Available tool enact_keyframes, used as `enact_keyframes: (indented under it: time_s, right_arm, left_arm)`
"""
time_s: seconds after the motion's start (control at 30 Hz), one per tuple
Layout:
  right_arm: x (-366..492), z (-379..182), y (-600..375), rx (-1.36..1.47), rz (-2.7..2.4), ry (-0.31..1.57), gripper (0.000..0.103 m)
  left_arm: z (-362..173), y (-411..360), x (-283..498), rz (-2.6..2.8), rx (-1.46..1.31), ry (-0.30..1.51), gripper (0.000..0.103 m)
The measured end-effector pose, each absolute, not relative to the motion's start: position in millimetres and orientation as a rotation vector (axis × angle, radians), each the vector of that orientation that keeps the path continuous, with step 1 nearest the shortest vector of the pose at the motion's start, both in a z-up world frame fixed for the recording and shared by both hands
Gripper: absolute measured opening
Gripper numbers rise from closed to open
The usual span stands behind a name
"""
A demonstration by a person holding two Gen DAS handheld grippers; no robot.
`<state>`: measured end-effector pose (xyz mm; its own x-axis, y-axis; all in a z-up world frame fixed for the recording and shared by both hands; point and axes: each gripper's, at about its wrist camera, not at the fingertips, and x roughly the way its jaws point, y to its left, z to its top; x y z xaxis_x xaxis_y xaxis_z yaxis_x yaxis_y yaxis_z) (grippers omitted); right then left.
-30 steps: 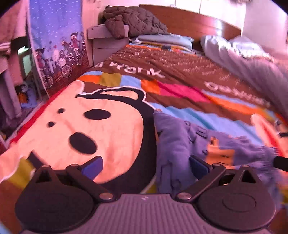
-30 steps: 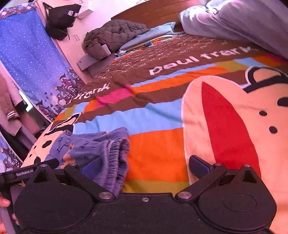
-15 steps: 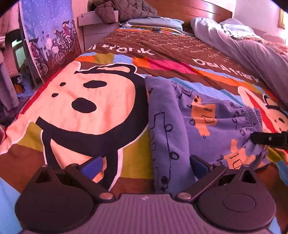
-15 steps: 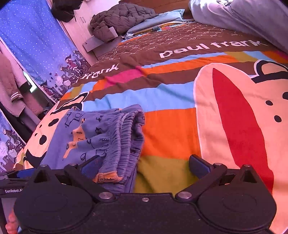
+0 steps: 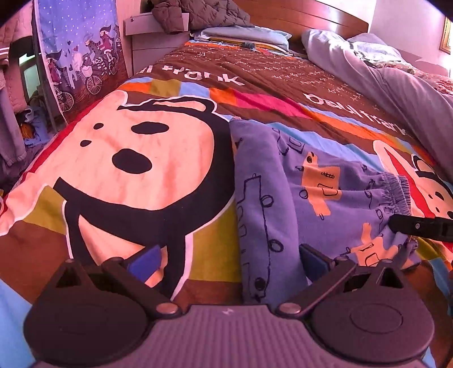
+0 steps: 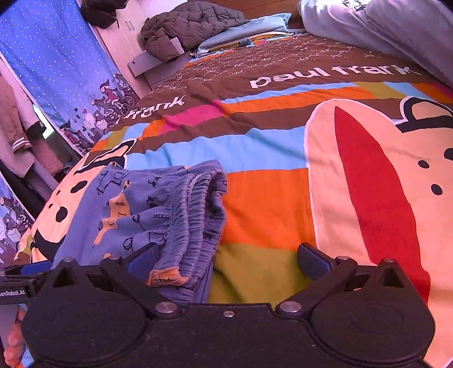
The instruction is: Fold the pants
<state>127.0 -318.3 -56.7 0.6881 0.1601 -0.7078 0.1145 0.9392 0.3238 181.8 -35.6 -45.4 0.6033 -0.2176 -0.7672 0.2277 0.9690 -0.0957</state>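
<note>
Folded blue printed pants (image 5: 297,198) lie on the cartoon-monkey bedspread (image 5: 136,158), elastic waistband (image 6: 192,209) stacked on the right edge. Left gripper (image 5: 229,259) spread wide, nothing held; its right finger sits over the pants' near edge, left finger over bare spread. Right gripper (image 6: 229,257) also wide open & empty, left finger by the waistband/cuff corner, right finger over green patch. Farther back: quilted jacket (image 6: 187,28) on nightstand, pillow (image 5: 240,31), rumpled grey duvet (image 5: 382,76) along the right side, wood headboard (image 5: 297,17). Blue bicycle-print curtain (image 5: 82,56) at left. Nothing on the pants.
</note>
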Motion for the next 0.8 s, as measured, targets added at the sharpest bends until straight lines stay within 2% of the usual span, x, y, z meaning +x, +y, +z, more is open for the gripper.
enact_keyframes:
  time_s: [0.23, 0.47, 0.57, 0.7, 0.8]
  right_arm:
    - [129, -49, -315, 0.352, 0.023, 0.822, 0.102]
    - [159, -44, -325, 0.388, 0.158, 0.743, 0.102]
    - [191, -67, -339, 0.499, 0.194, 0.792, 0.102]
    - [188, -80, -353, 0.666, 0.266, 0.678, 0.102]
    - [184, -80, -346, 0.646, 0.309, 0.673, 0.102]
  left_arm:
    - [-44, -31, 181, -0.268, -0.011, 0.878, 0.103]
    - [-36, -8, 174, -0.457, -0.244, 0.74, 0.103]
    - [-46, -13, 185, -0.511, -0.255, 0.812, 0.103]
    - [-53, -11, 192, -0.521, -0.308, 0.844, 0.103]
    - [-56, -7, 192, -0.519, -0.354, 0.839, 0.103]
